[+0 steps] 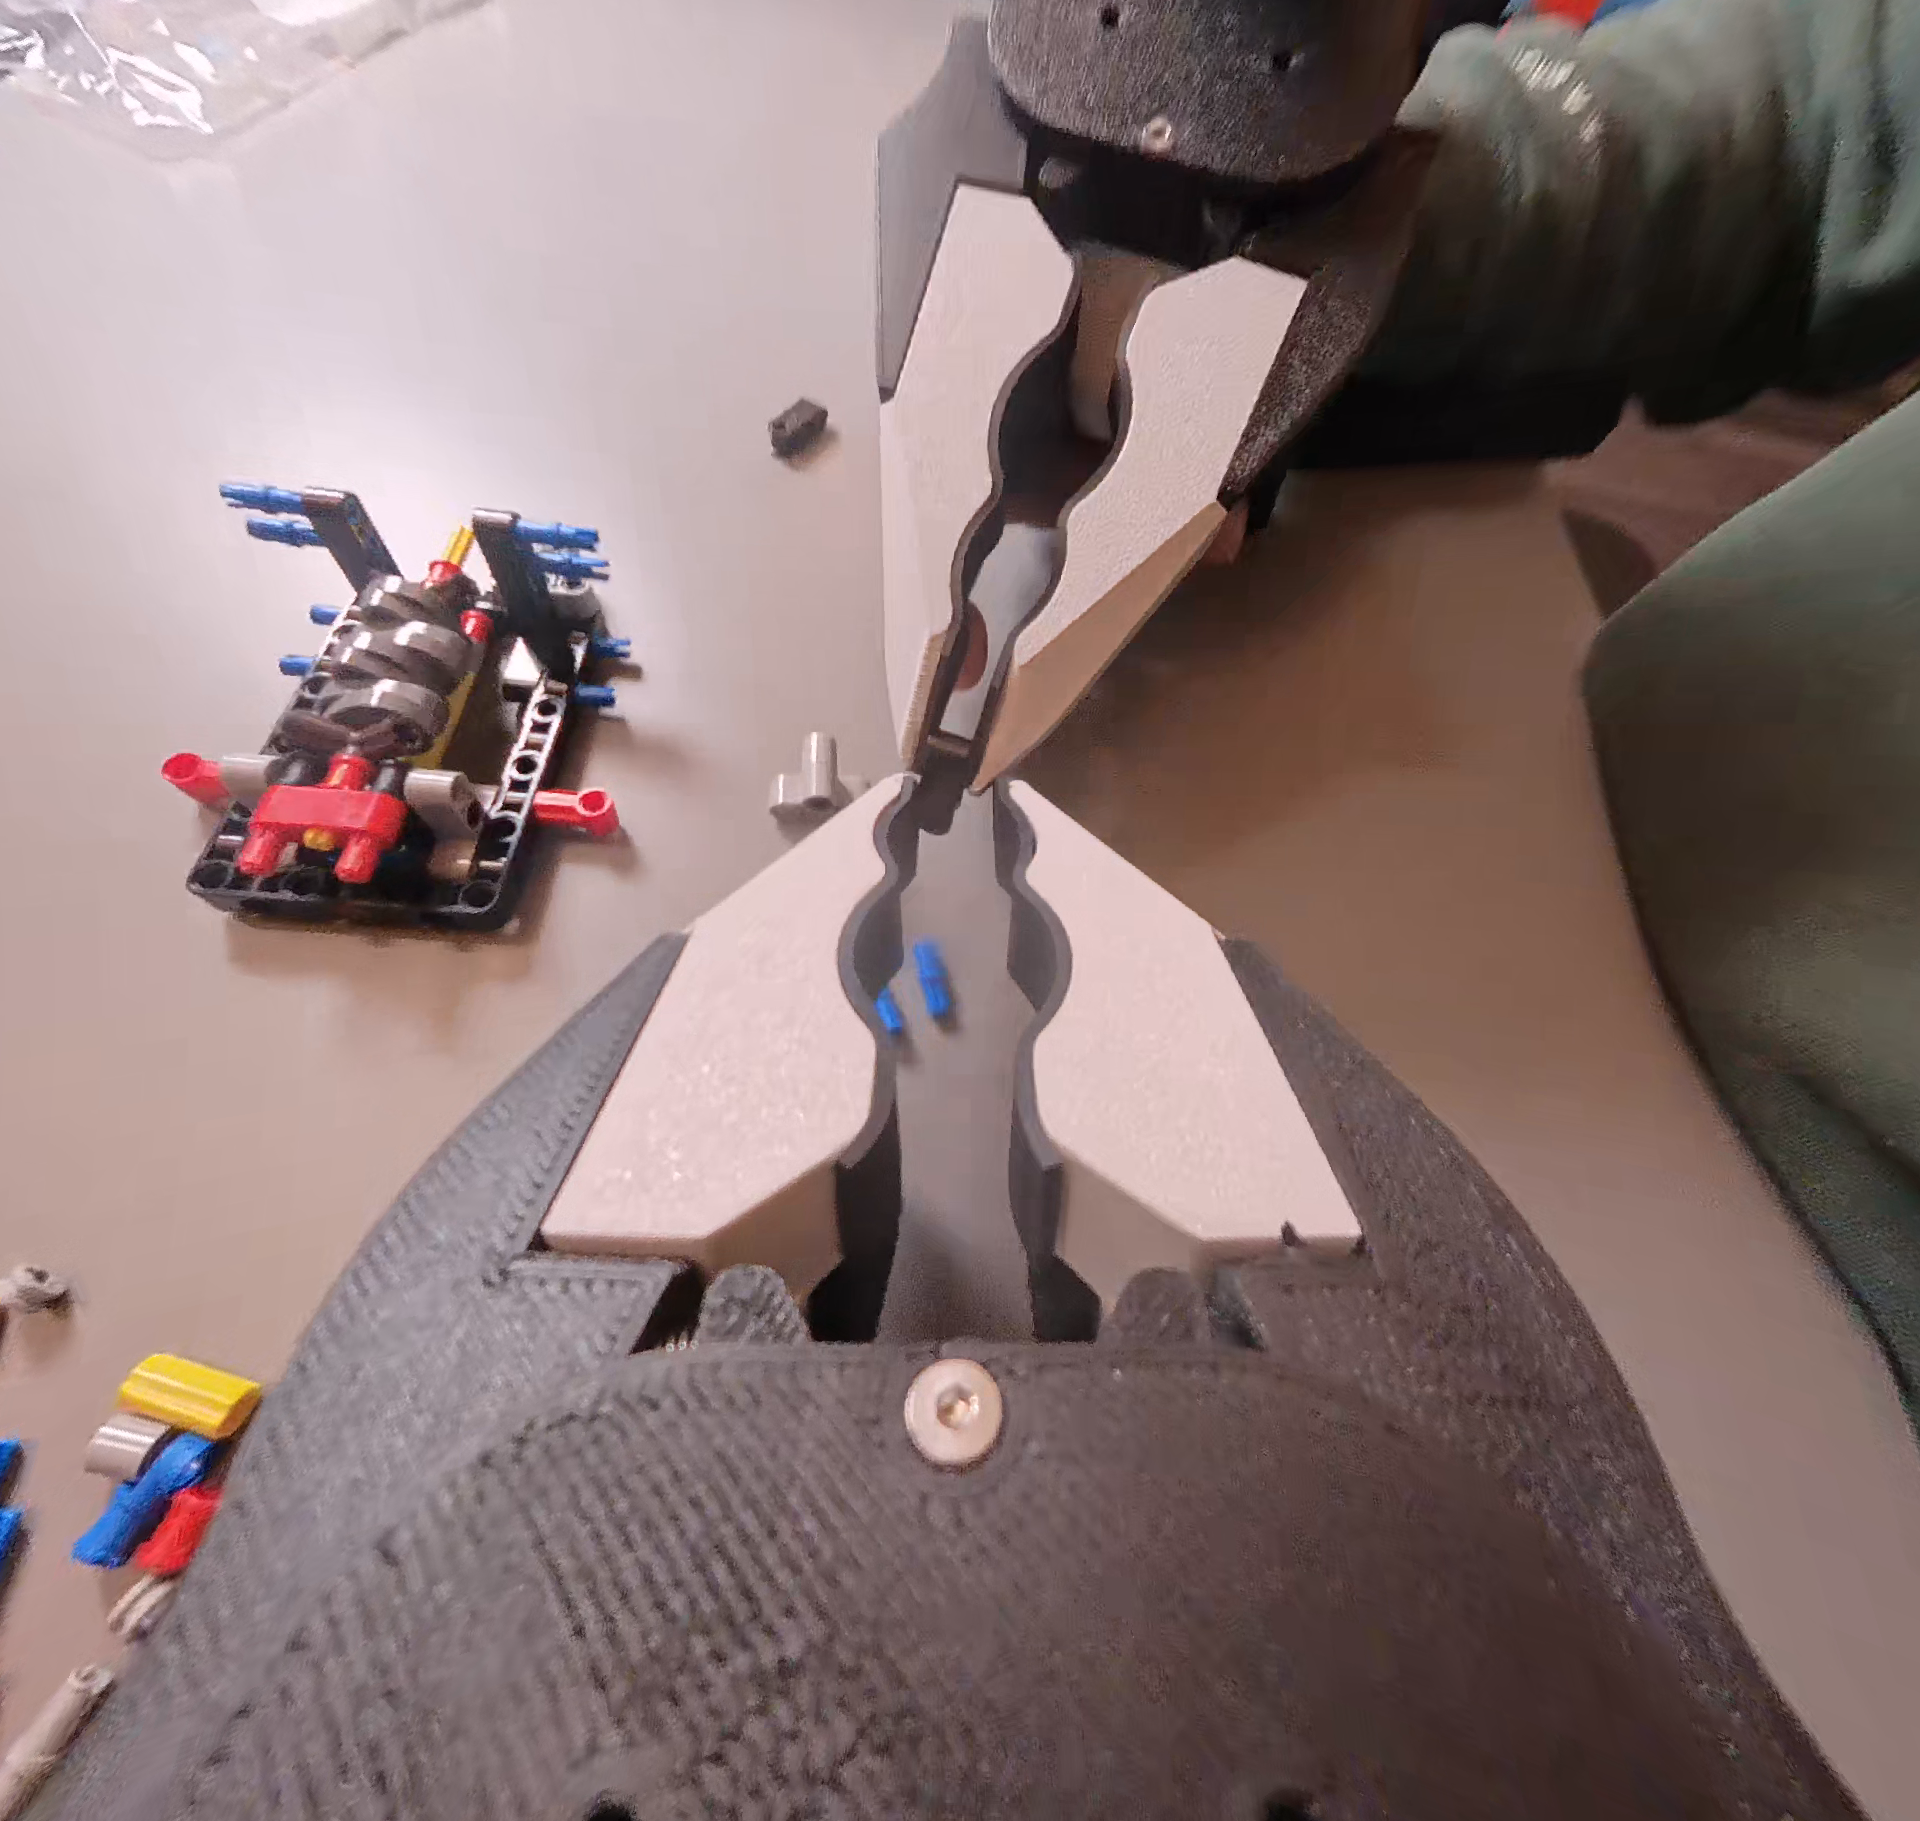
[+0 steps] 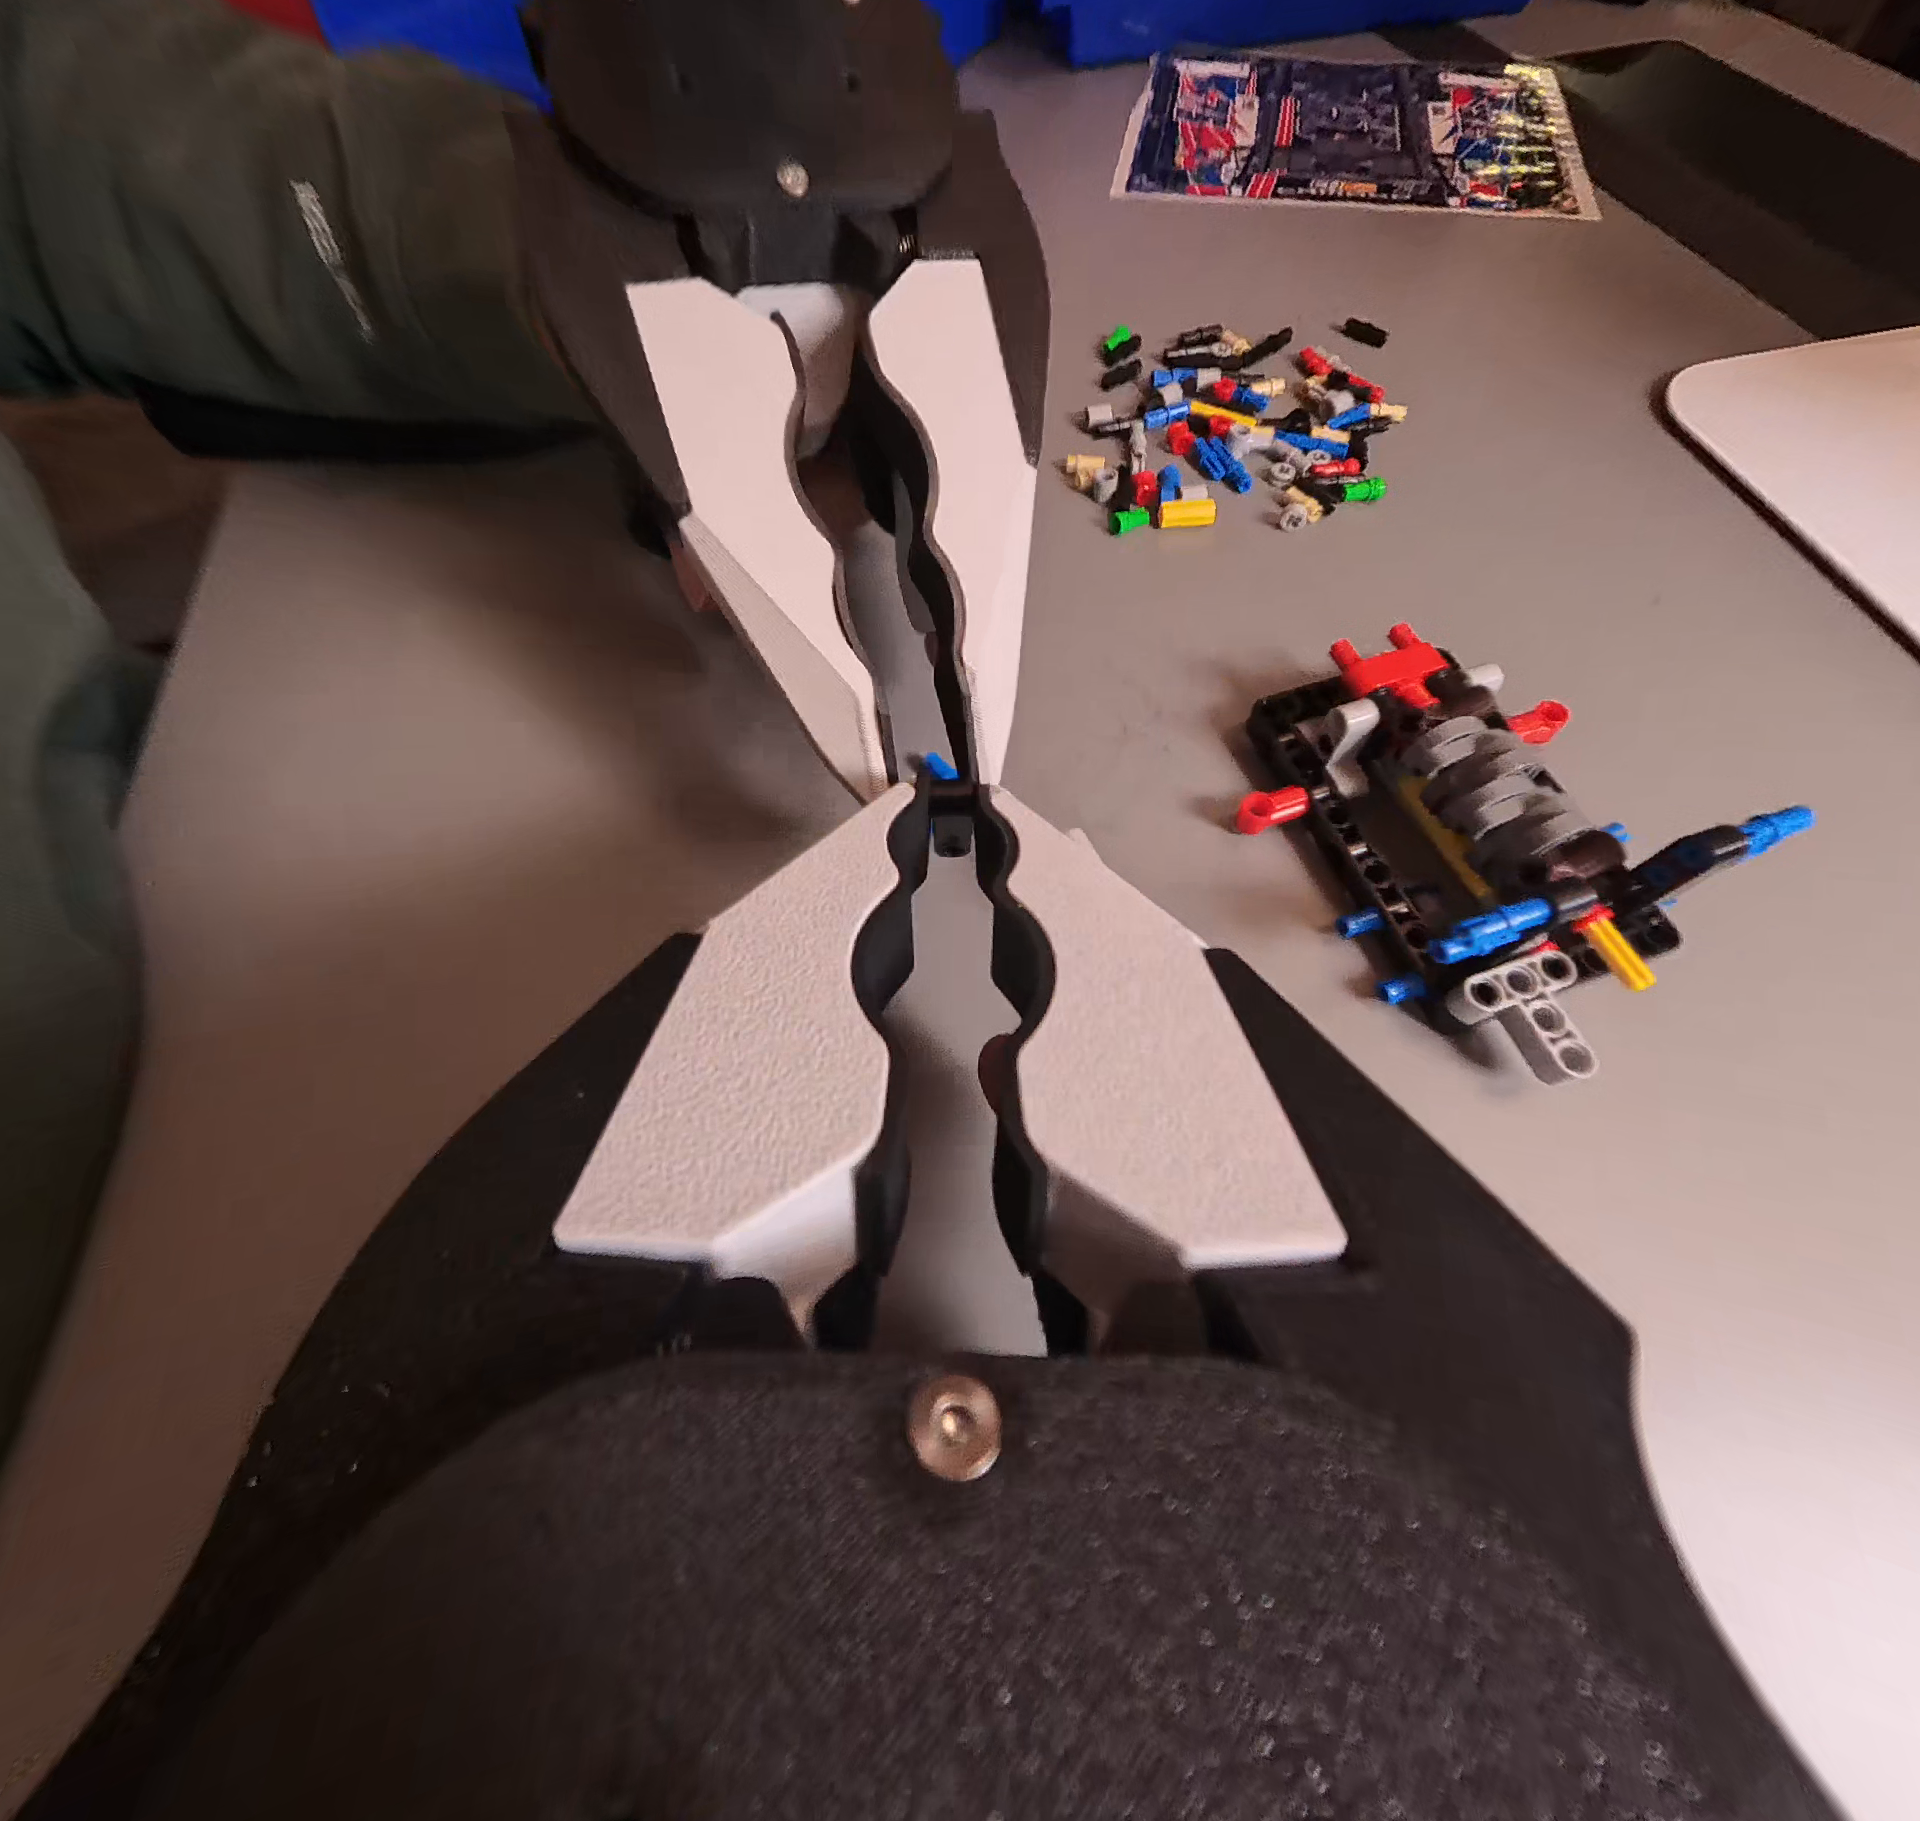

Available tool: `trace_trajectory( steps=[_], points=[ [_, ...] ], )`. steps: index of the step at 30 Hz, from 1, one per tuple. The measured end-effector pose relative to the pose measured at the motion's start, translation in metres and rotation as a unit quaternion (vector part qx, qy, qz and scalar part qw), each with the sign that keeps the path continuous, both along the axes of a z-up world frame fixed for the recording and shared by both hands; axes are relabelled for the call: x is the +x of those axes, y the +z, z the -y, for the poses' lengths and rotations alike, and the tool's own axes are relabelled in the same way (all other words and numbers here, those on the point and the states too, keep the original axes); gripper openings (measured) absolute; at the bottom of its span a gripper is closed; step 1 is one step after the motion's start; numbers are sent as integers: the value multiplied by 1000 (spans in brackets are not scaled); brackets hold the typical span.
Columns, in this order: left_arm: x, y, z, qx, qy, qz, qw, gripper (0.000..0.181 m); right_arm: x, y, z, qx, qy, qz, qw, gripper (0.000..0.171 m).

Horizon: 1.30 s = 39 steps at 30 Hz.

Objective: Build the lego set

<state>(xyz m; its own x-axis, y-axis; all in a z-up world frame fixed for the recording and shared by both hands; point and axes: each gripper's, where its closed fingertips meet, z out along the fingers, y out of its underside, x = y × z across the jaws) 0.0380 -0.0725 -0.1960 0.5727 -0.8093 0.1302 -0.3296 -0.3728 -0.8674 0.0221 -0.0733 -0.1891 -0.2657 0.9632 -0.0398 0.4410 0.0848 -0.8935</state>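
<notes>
In the left wrist view, the left gripper [image 1: 940,795] meets the right gripper [image 1: 951,753] tip to tip; both pinch a small black piece [image 1: 940,800]. The model [image 1: 400,722] lies on the table [image 1: 520,265], left.

In the right wrist view, the right gripper [image 2: 948,815] clamps the black piece [image 2: 948,831], a blue pin [image 2: 935,763] at the left gripper's [image 2: 930,769] narrow tips. The model [image 2: 1475,836] lies right, the loose parts [image 2: 1236,431] beyond.

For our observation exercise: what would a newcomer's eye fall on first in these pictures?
First, the two grippers meeting tip to tip at centre: the left gripper and the right gripper pinch a small black piece between them. Next, the half-built model on the table, with a pile of loose coloured pieces beyond it.
</notes>
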Motion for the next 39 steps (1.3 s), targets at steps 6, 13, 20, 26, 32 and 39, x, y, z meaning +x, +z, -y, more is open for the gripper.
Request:
trace_trajectory(
  steps=[6, 13, 20, 26, 32, 39],
  points=[
    [-1, -20, 3, 11, -20, -72, 997, 11, 2, -20, 2, 79, 19, 37, 996, 6],
    [1, -24, 4, 33, -33, -101, 994, 9, 6, -20, 5, 88, 37, 39, 995, 6],
    [-29, -13, 11, 18, -32, -136, 990, 12, 8, -20, 0, 77, 22, 39, 996, 6],
    [-29, -30, 24, -52, -37, -152, 986, 3, 6, -14, 0, 32, 15, 25, 999, 6],
    [-21, -36, 18, -62, -13, -141, 988, 8, 8, 1, 2, -46, 23, -4, 999, 6],
    [-17, -35, 25, -69, -32, -143, 987, 11, 9, 6, 5, -92, 31, -12, 995, 6]
  ],
)
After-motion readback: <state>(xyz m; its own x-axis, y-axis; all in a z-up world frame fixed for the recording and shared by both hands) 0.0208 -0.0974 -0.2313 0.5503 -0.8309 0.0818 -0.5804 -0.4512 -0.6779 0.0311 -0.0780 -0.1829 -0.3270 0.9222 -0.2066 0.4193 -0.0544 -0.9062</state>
